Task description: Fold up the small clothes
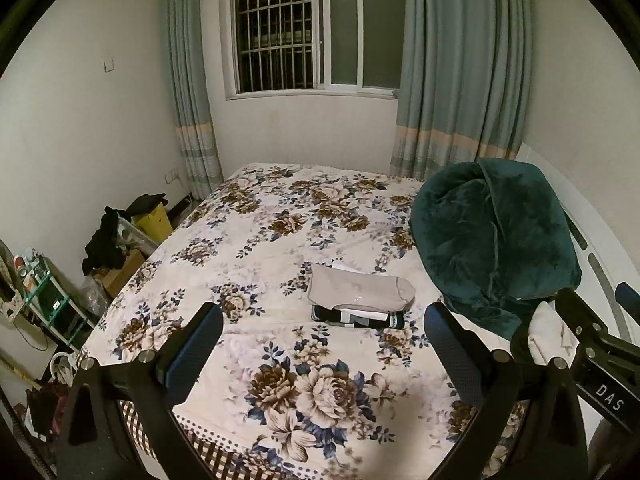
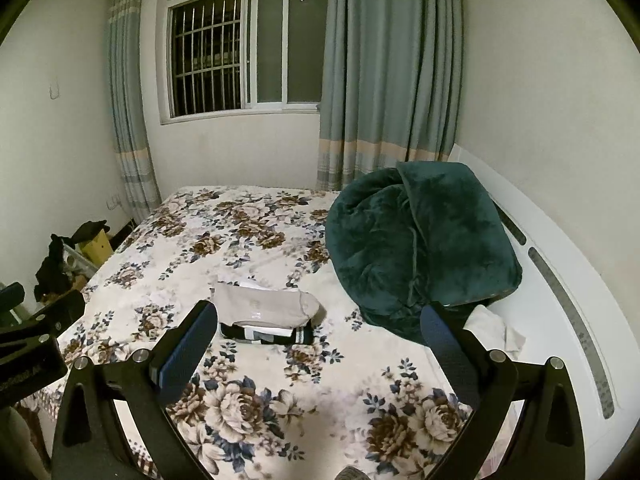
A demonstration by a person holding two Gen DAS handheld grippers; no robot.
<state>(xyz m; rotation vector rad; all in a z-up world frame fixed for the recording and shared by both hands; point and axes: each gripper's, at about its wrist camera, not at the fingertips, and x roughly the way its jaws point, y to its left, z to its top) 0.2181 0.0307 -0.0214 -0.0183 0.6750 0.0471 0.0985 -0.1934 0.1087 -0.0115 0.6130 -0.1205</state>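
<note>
Beige on top, dark stripes beneath: the sock (image 1: 362, 290) lies flat on a folded striped piece (image 1: 358, 317), the two forming a low pile near the middle of the bed (image 1: 248, 236). The sock's long axis runs left to right across both views, its rounded toe to the right and its cuff to the left; the pile under it runs the same way. A bit of white cloth (image 1: 344, 266) shows just behind the pile.

We hold both grippers raised above the near edge of the bed, aimed along it toward the window (image 1: 316, 28). Our left gripper (image 1: 324, 344) has its fingers spread wide with nothing between them; the pile sits well beyond the tips. Our right gripper (image 2: 320, 340) is likewise spread wide and holds nothing, and its left finger (image 2: 188, 354) overlaps the sock's cuff end in that view.

To the right of the pile a dark green blanket (image 1: 492, 240) is heaped against the white headboard (image 2: 560, 264), with a pale cloth (image 2: 494, 330) lying at its near foot. Curtains (image 1: 460, 68) flank the window. Boxes and dark clothes (image 1: 108, 240) crowd the floor to the left of the bed.
</note>
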